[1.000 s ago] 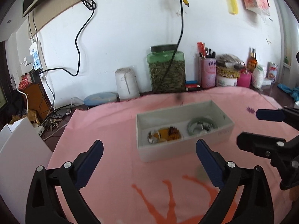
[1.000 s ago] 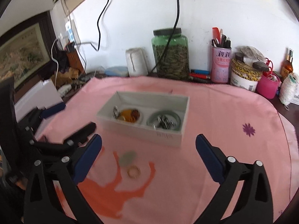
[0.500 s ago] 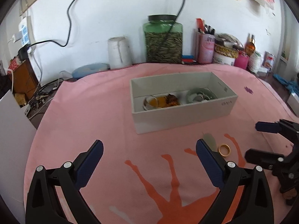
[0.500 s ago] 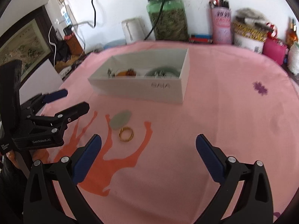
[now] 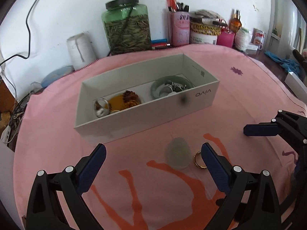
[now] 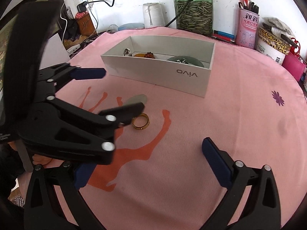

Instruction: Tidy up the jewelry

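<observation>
Grippers both stand wide apart and hold nothing: the left gripper (image 5: 153,164) hangs low over the pink cloth (image 5: 239,95) that covers the counter, its right blue-padded finger (image 5: 214,168) just beside a gold ring (image 6: 140,121), while the right gripper (image 6: 145,164) hovers nearer the cloth's front edge, empty as well. Next to the ring, on its left in the left wrist view, lies a pale green egg-shaped stone (image 5: 178,155); both rest on an orange branching print (image 6: 134,149). Beyond them sits an open white cardboard box (image 5: 134,118) marked "vivo", with a silver ring (image 5: 101,106) and amber pieces (image 5: 124,100) at one end and a pale green bangle (image 5: 168,87) holding small metal bits at the other. Against the white wall stand a green glass jar of seeds (image 6: 192,7) and a pink tin of pens (image 6: 247,28).
</observation>
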### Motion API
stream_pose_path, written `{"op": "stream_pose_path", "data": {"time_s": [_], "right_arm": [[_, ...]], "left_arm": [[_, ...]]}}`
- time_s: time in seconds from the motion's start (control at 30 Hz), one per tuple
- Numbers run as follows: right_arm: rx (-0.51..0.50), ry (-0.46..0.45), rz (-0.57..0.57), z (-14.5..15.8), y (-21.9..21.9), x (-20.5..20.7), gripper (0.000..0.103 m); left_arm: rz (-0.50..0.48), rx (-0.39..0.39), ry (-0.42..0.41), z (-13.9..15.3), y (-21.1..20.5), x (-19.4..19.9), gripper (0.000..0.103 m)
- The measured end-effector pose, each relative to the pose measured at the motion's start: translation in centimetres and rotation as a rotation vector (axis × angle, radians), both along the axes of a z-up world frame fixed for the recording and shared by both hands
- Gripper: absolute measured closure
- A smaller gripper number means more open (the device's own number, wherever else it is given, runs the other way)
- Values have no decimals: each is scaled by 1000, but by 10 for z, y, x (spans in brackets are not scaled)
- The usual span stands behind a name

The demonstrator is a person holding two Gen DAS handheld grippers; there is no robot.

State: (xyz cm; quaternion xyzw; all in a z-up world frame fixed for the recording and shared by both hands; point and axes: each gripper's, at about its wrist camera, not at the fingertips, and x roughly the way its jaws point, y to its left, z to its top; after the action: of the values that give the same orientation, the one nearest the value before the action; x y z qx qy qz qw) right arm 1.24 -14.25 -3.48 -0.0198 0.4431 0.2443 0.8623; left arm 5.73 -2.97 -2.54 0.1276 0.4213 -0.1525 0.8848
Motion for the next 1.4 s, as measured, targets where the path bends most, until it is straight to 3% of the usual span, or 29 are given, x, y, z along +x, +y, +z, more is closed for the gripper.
{"op": "stream_pose_path", "data": {"time_s": [0.2,0.33,0.47,0.57,0.7,0.87,0.93,1.2,1.4], "right_arm": [[9,2,2,0,0,2,5],[20,4,1,0,0,2,5],[26,5,1,0,-1,2,5],[24,4,0,0,0,2,5],[21,3,0,0,0,1,5],[21,3,1,0,0,1,5],[21,2,1,0,0,1,5],[46,1,2,0,-1,3,6],[64,-9,5,2,-1,2,24]], "left_arm": [[126,-53,115,-10,31,23,4],[232,-14,76,-7,65,14,5],[286,-80,99,-5,87,9,5],[232,-47,69,-3,72,5,8],[148,12,-17,2,49,-2,24],[89,-23,5,-1,41,7,54],[66,-35,9,-2,39,9,72],[55,-9,-21,1,35,-6,74],[58,34,-31,-3,32,-11,74]]}}
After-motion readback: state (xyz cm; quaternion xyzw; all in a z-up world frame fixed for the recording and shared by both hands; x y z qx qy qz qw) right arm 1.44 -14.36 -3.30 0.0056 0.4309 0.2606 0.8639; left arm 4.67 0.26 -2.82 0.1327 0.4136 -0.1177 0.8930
